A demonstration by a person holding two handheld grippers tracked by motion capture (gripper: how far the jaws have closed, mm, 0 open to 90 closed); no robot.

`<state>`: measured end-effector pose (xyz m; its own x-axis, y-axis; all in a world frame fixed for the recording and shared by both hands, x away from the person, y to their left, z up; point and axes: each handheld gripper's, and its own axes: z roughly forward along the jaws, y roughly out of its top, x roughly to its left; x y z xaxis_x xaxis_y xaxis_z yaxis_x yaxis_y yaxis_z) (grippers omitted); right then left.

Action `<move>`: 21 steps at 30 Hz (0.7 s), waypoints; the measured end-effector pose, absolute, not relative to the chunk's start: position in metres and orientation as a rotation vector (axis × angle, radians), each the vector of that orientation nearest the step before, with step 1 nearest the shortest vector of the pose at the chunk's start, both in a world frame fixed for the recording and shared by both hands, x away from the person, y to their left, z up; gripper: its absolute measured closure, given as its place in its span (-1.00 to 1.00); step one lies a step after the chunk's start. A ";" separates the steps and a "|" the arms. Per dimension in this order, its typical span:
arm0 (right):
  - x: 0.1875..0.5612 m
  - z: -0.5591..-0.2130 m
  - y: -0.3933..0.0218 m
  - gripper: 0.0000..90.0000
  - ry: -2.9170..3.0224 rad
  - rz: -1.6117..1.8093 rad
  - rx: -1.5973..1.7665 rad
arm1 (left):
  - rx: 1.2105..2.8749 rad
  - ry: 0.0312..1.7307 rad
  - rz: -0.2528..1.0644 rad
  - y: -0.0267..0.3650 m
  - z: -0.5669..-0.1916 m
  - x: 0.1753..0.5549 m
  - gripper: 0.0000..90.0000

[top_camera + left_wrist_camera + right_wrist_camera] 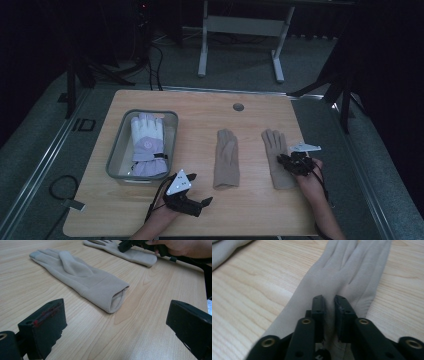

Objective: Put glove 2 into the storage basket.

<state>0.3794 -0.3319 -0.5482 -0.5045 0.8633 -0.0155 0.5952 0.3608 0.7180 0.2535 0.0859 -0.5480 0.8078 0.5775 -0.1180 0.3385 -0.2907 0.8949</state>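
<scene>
Beige glove (pixel 342 282) lies pinched between the right tool's (pixel 329 302) jaws.

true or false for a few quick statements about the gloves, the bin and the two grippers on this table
1. The right gripper is pinching the beige glove on the right. True: its jaws are nearly shut with a fold of fabric between them.
2. The left gripper is holding the other beige glove. False: its jaws stand wide open over the bare table, short of that glove's cuff.
3. A white and lilac glove lies in the grey bin. True.
4. The two beige gloves are stacked on each other. False: they lie side by side, apart, flat on the table.
5. The bin sits at the table's right edge. False: it is on the left side.
</scene>
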 end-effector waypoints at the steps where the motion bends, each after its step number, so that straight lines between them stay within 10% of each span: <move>1: 0.378 -0.548 -0.328 0.80 2.214 0.915 1.284 | 1.909 0.689 0.275 0.086 -0.548 0.254 -0.94; 21: 0.374 -0.475 -0.300 0.87 1.911 1.056 1.568 | 1.923 0.689 0.294 0.085 -0.548 0.254 -0.94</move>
